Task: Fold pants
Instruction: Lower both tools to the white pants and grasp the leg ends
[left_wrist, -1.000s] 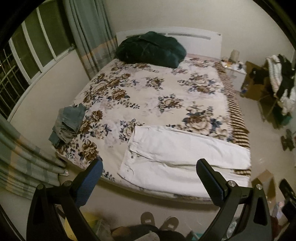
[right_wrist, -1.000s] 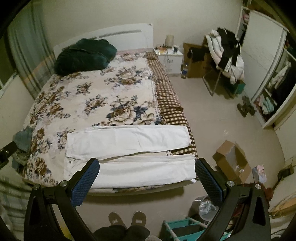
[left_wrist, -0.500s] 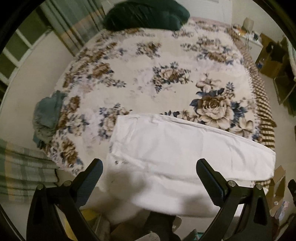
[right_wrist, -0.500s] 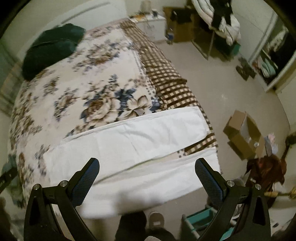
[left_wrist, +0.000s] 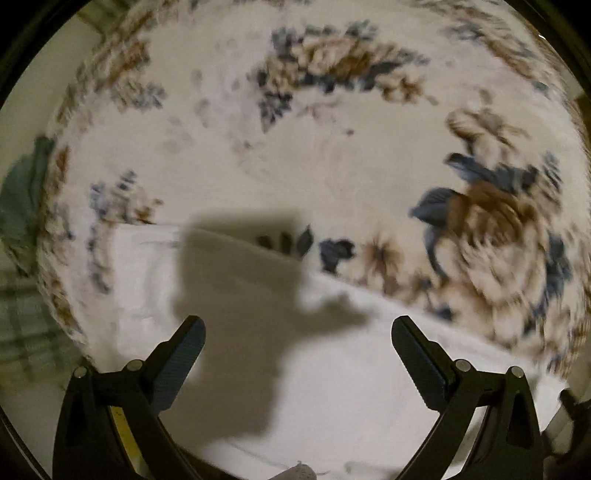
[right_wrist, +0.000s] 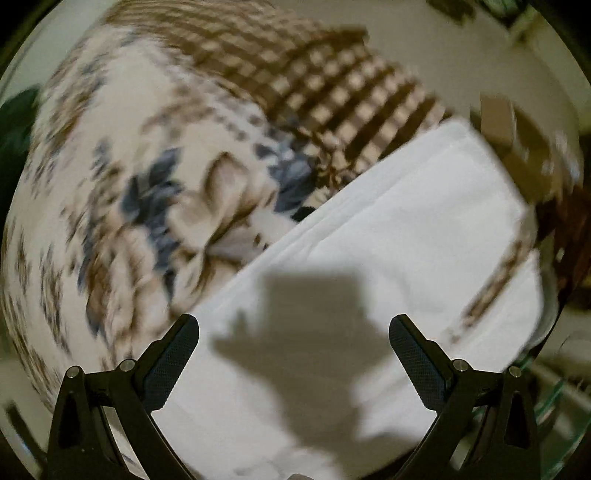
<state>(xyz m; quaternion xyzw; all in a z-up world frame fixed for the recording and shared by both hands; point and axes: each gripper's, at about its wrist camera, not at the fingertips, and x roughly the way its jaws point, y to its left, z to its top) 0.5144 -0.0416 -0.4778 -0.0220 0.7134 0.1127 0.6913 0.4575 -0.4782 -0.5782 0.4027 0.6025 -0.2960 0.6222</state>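
Note:
The white pants (left_wrist: 332, 369) lie flat along the near edge of the floral bed cover (left_wrist: 332, 155), folded lengthwise with the legs one on the other. My left gripper (left_wrist: 297, 332) is open and empty, close above the waist end, and casts a shadow on the cloth. My right gripper (right_wrist: 293, 328) is open and empty, close above the leg end of the pants (right_wrist: 406, 240); the cuffs reach the bed's right edge. Both views are motion-blurred.
A grey-green garment (left_wrist: 22, 199) lies at the bed's left edge. A brown checked blanket (right_wrist: 314, 74) runs along the bed's right side. A cardboard box (right_wrist: 517, 133) stands on the floor beyond the cuffs. A dark green bundle (right_wrist: 14, 125) lies at the far left.
Both grippers have dropped from high over the foot of the bed to close above the pants. Both stay open. The pants have not moved.

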